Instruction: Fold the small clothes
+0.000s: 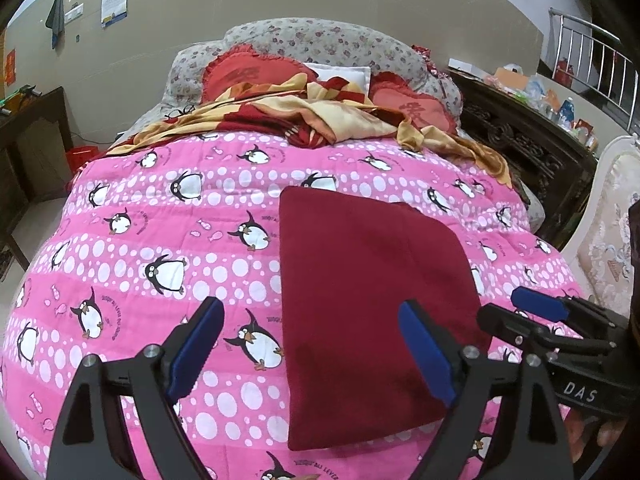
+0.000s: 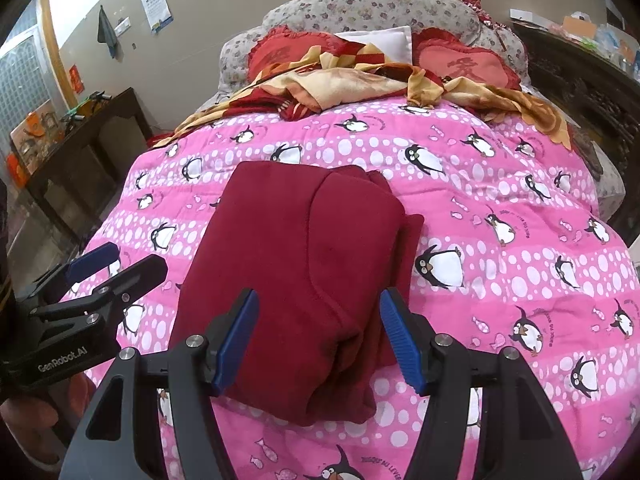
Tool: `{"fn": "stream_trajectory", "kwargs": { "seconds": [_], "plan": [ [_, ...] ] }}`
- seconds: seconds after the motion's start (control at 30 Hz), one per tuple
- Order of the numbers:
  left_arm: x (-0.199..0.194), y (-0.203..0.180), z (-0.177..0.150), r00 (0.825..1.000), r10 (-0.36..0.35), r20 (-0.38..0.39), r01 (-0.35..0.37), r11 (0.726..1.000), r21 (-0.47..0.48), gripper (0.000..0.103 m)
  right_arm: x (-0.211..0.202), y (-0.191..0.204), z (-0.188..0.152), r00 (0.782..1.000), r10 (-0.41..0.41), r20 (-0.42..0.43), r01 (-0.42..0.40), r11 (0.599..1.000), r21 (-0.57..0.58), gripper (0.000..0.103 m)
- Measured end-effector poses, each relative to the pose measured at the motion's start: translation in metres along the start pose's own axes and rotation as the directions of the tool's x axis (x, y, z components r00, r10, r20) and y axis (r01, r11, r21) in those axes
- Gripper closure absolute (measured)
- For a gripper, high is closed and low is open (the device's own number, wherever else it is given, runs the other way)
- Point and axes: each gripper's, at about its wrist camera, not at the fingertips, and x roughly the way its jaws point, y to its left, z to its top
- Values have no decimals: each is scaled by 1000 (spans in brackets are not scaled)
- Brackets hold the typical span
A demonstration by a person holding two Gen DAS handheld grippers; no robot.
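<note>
A bed fills the room ahead of me, spread with a pink penguin quilt point(image 1: 160, 240), a crumpled red-and-gold blanket point(image 1: 320, 116) at its far end and two red heart cushions point(image 2: 464, 62) against a flowered headboard point(image 1: 320, 40). A dark wooden cabinet point(image 1: 532, 152) stands along the right side of the bed and a dark table point(image 2: 92, 148) along the left wall.

The task's piece — a dark red garment point(image 2: 304, 272) — lies folded into a thick rectangle on the quilt, nearer the foot of the bed, with a rounded folded layer showing on top in my right view.

My left gripper point(image 1: 312, 344) has its blue-padded jaws spread wide; the garment's left edge runs between them, but neither pad presses on the cloth. My right gripper point(image 2: 320, 336) is spread too, its jaws standing on either side of the garment's near end without pinching it. Each claw shows at the edge of the other's view, close beside the garment.
</note>
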Motion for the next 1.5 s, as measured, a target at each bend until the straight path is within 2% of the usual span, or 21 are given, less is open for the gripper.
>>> {"fn": "stream_trajectory", "kwargs": {
  "seconds": [1.17,1.5],
  "plan": [
    [20,1,-3,999,10,-36,-10,1000,5,11,21,2,-1,999,11,-53,-10,1000,20,22],
    [25,2,-4,1000,-10,-30,10,1000,5,11,29,3,-3,997,17,-70,-16,1000,14,22]
  ]
}}
